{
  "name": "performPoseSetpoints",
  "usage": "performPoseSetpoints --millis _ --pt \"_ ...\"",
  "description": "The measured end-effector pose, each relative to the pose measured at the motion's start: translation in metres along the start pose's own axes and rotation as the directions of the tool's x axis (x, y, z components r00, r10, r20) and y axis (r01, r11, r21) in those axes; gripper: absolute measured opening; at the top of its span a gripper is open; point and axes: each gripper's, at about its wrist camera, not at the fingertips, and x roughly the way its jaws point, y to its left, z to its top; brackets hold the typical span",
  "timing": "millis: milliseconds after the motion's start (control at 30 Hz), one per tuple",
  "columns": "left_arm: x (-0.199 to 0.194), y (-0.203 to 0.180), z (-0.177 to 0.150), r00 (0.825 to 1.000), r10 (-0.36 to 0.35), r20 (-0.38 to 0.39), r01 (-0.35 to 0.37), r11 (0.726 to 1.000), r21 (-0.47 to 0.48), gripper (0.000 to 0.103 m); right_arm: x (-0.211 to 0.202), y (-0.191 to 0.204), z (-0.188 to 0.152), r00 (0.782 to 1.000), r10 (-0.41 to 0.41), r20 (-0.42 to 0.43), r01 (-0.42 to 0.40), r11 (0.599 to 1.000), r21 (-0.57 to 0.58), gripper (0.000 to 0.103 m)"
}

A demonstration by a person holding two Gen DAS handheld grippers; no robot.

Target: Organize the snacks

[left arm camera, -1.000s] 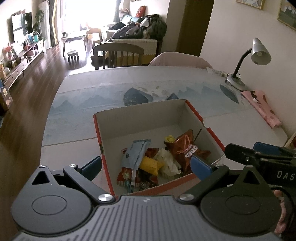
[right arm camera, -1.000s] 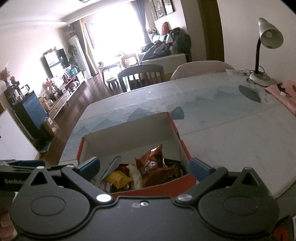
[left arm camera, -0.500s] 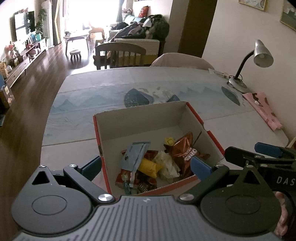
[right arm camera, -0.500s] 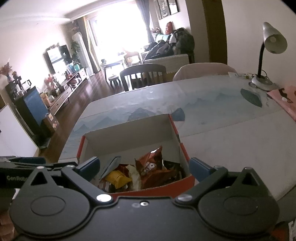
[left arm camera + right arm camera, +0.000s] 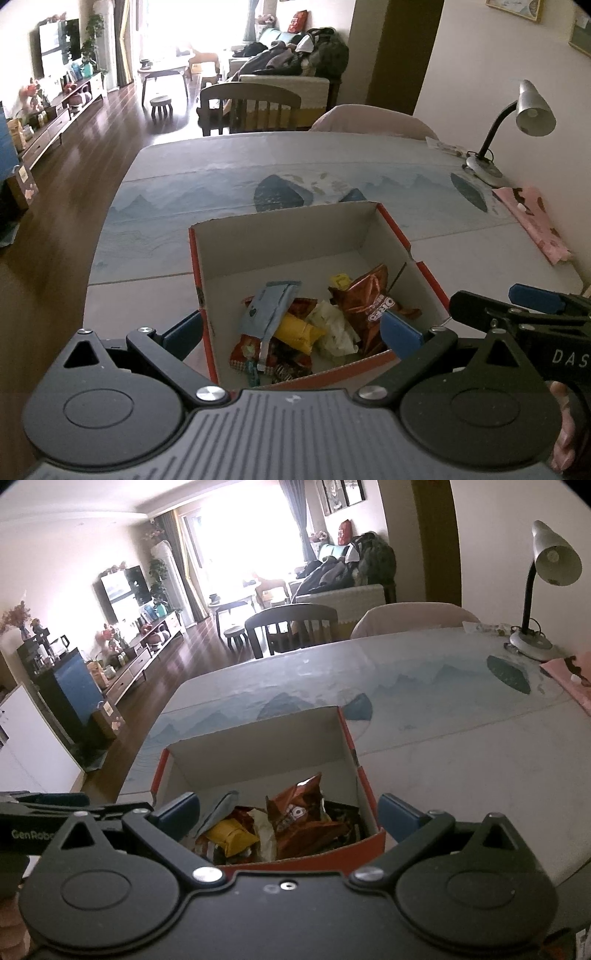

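Left wrist view: the left tongs (image 5: pixel 291 328) stand wide and empty over the near edge of the cardboard box (image 5: pixel 280 236) on the desk (image 5: pixel 461 258); snack packets (image 5: pixel 314 321) lie inside.

Right wrist view: the right tongs (image 5: pixel 288 812) gape wide, empty, above the box's near wall.

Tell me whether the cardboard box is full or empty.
Partly full: the cardboard box holds snack packets piled at its near end; far floor bare.

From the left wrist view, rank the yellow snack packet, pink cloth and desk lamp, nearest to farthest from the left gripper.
1. Yellow snack packet, in the box just ahead of the left gripper.
2. Pink cloth, far right on the table.
3. Desk lamp, back right corner.
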Motion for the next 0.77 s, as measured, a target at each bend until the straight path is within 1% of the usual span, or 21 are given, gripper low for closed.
performPoseSetpoints --millis 533,767 --pt "-0.0016 -0.0012 -0.0056 1.000 0.009 -0.001 -0.009 1.000 -0.023 0.103 0.0002 -0.0049 0.0010 1.000 0.011 -0.016 -0.012 1.000 -0.007 0.103" --pt "-0.0003 -0.0005 -0.0052 1.000 -0.004 -0.007 0.004 1.000 -0.022 0.103 0.0026 -0.0060 -0.0005 1.000 0.004 -0.016 -0.004 1.000 0.002 0.103"
